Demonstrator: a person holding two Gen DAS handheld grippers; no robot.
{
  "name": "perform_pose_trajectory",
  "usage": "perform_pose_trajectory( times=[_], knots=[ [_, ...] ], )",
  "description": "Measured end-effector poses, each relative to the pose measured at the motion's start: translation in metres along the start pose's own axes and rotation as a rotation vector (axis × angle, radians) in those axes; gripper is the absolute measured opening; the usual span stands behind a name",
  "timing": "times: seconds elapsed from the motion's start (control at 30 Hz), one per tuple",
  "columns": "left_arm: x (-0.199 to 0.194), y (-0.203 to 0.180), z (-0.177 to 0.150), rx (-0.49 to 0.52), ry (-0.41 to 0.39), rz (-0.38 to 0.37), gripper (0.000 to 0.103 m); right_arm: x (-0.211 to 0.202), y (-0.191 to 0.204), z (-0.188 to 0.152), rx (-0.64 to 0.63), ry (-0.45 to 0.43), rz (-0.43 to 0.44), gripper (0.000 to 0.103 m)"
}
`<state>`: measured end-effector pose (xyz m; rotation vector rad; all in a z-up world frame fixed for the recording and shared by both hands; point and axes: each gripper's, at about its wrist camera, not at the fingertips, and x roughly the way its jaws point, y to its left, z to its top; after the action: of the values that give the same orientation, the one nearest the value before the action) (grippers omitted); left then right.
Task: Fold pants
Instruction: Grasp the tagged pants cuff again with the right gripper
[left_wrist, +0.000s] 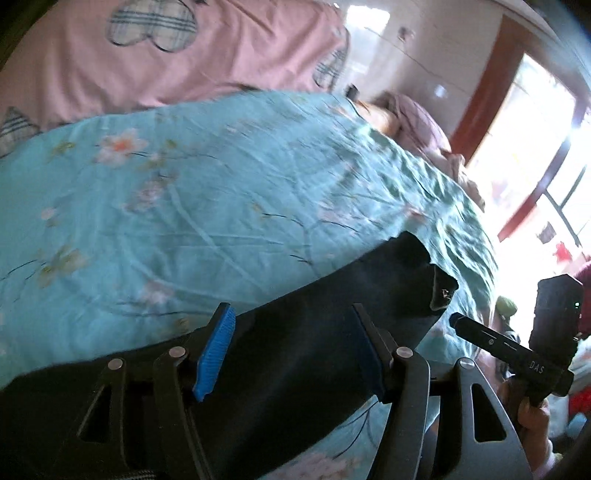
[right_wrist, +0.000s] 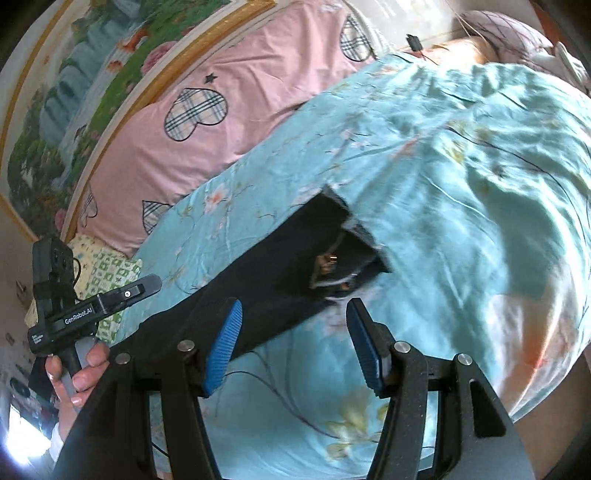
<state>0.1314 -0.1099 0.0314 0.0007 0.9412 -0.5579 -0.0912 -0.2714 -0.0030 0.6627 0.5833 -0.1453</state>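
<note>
left tongs (left_wrist: 291, 350) wide | right tongs (right_wrist: 295, 347) wide | pants (left_wrist: 314, 314) lower end cut off

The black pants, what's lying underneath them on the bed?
The black pants lie on a turquoise floral bedsheet, which shows all around them. Whatever sits directly beneath the fabric is covered and cannot be seen.
</note>
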Motion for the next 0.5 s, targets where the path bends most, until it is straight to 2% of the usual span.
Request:
perform_pose_trajectory(
  times=[0.23,0.5],
  knots=[
    [0.048,-0.016,0.039,0.049,0.110,-0.127,0.064,0.009,-0.018,0.006,0.084,0.007,0.042,0.060],
    [0.114,-0.054,0.069,0.208,0.290,-0.215,0.064,0.017,-0.031,0.009,0.138,0.012,0.076,0.060]
  ],
)
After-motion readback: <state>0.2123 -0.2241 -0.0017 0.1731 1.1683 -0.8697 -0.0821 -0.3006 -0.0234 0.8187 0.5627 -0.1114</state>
